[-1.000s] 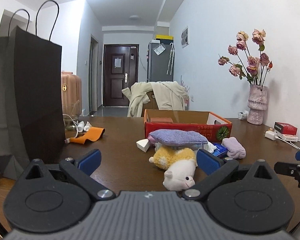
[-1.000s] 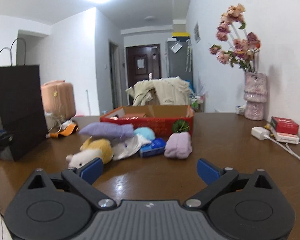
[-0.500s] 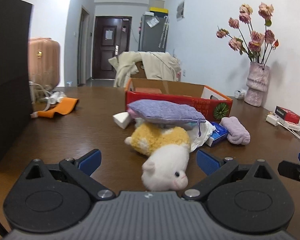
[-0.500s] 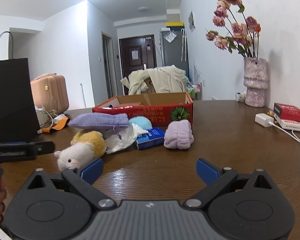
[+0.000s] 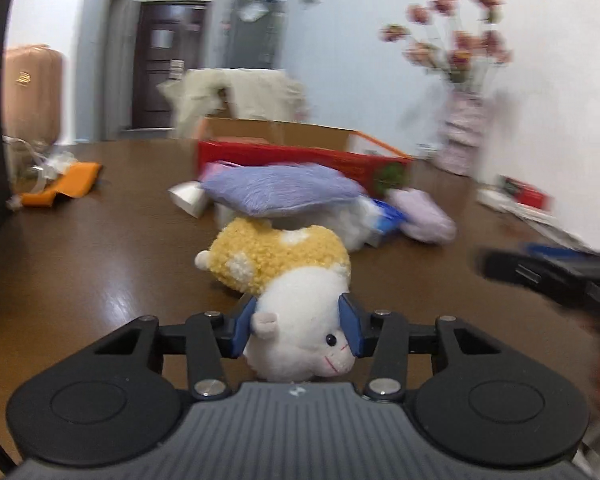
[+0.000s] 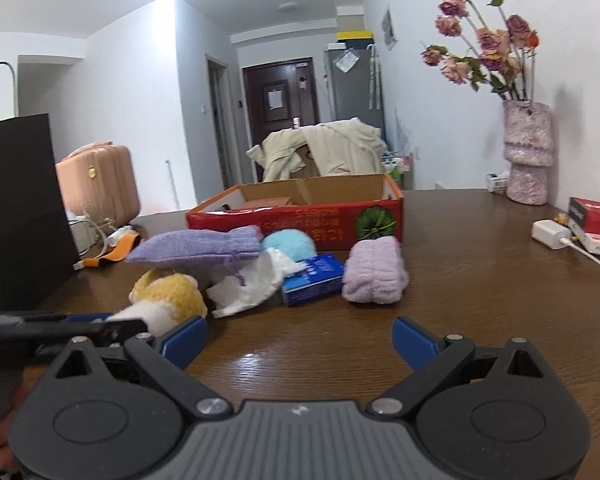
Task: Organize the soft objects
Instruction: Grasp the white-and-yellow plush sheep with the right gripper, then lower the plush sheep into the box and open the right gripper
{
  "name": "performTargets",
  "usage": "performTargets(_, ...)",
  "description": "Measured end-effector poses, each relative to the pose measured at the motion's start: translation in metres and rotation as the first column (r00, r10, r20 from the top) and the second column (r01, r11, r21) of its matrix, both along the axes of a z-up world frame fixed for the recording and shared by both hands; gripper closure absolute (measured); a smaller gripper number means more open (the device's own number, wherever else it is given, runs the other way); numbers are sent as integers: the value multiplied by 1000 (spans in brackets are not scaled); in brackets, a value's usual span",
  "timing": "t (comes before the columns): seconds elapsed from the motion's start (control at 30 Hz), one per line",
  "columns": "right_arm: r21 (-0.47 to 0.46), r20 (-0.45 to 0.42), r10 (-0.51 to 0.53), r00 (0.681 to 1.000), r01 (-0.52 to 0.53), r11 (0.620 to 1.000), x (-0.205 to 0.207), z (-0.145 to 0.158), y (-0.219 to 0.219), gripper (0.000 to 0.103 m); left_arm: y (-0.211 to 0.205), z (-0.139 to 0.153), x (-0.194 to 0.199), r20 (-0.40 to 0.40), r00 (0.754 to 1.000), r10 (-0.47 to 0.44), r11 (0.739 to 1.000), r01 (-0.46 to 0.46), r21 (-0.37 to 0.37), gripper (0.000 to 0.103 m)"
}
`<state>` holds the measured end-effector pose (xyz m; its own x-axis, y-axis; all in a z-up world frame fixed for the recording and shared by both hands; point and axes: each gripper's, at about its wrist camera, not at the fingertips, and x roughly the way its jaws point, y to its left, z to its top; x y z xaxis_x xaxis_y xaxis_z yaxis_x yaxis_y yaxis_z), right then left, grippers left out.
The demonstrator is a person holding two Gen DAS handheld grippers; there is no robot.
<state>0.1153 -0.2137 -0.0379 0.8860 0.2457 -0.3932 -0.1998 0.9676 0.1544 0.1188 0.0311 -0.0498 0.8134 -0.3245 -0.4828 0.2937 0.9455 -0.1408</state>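
- The left tool point(image 5: 298, 330) was closing, its blue pads against the plush toy's point(image 5: 292, 280) white head; the body stretched away towards the red box point(image 5: 300, 156).
- The right tool point(image 6: 300, 340) gaped empty over the worktop point(image 6: 480, 280).

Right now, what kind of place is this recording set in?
Most likely a lived-in flat, a dining or living area opening onto an entrance hall. A brown wooden table carries a pink vase of dried roses, a dark front door closes the corridor, and a pink hard-shell suitcase stands by the wall.
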Motion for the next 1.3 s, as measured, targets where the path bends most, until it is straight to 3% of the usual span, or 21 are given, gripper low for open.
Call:
performTargets(0.07, 6, 3, 33, 999, -33, 999, 0, 0, 5, 4, 6, -2, -17, 11, 998, -66, 998, 66, -4, 55)
performTargets(0.13, 30, 1, 75, 997, -75, 997, 1, 2, 11, 4, 14, -3, -30, 25, 998, -65, 998, 65, 14, 45)
performTargets(0.2, 70, -3, 146, 989, -145, 987, 6, 4, 20, 8, 24, -2, -35, 35, 999, -17, 1000, 16, 22, 36)
performTargets(0.33, 172, -36, 285, 958, -275, 946, 32, 8, 49, 17, 47, 3, -35, 19, 993, 117, 993, -117, -17, 36)
performTargets(0.4, 174, -81, 306, 949, -289, 941, 43, 3, 68, 32, 54, 6, -35, -15, 989, 148, 986, -149, -70, 36)
performTargets(0.47, 165, -144, 299, 943, -275, 947, 50, -5, 80, 49, 61, 9, -38, -43, 992, 117, 981, -122, -152, 36)
performTargets(0.53, 202, -168, 314, 935, -279, 939, 45, -11, 79, 58, 59, 8, -37, -81, 995, 62, 970, -80, -232, 36)
performTargets(0.63, 212, -161, 277, 947, -241, 947, 19, -13, 66, 60, 48, 0, -33, -129, 991, -20, 950, -22, -312, 45)
performTargets(0.67, 215, -159, 253, 954, -217, 952, 10, -14, 61, 60, 42, -4, -30, -148, 988, -47, 944, -5, -329, 58)
performTargets(0.7, 222, -157, 229, 961, -192, 956, 0, -16, 55, 60, 36, -8, -27, -175, 982, -72, 938, 7, -345, 61)
performTargets(0.77, 231, -156, 178, 972, -139, 963, -20, -16, 43, 62, 24, -14, -20, -187, 976, -113, 921, 33, -387, 61)
performTargets(0.83, 211, -146, 92, 985, -60, 976, -33, -15, 30, 62, 8, -15, -17, -182, 974, -133, 924, 56, -377, 61)
performTargets(0.93, 202, -146, 0, 989, 30, 979, -42, -17, 12, 62, -6, -11, -18, -175, 977, -122, 940, 57, -336, 57)
performTargets(1.07, 188, -140, -73, 987, 99, 977, -44, -18, -3, 62, -6, -4, -29, -171, 972, -161, 931, 92, -354, 31)
performTargets(1.13, 217, -145, -68, 987, 99, 971, -44, -20, -11, 62, -8, -9, -28, -212, 963, -164, 928, 78, -365, 31)
performTargets(1.17, 226, -148, -63, 987, 96, 969, -42, -22, -12, 61, -9, -12, -26, -234, 958, -162, 927, 67, -370, 38)
performTargets(1.2, 228, -151, -55, 987, 89, 970, -41, -22, -12, 59, -10, -16, -22, -256, 952, -165, 925, 59, -376, 55)
performTargets(1.3, 244, -156, -21, 988, 59, 968, -41, -20, -15, 58, -4, -24, -13, -303, 938, -170, 897, 21, -441, 58)
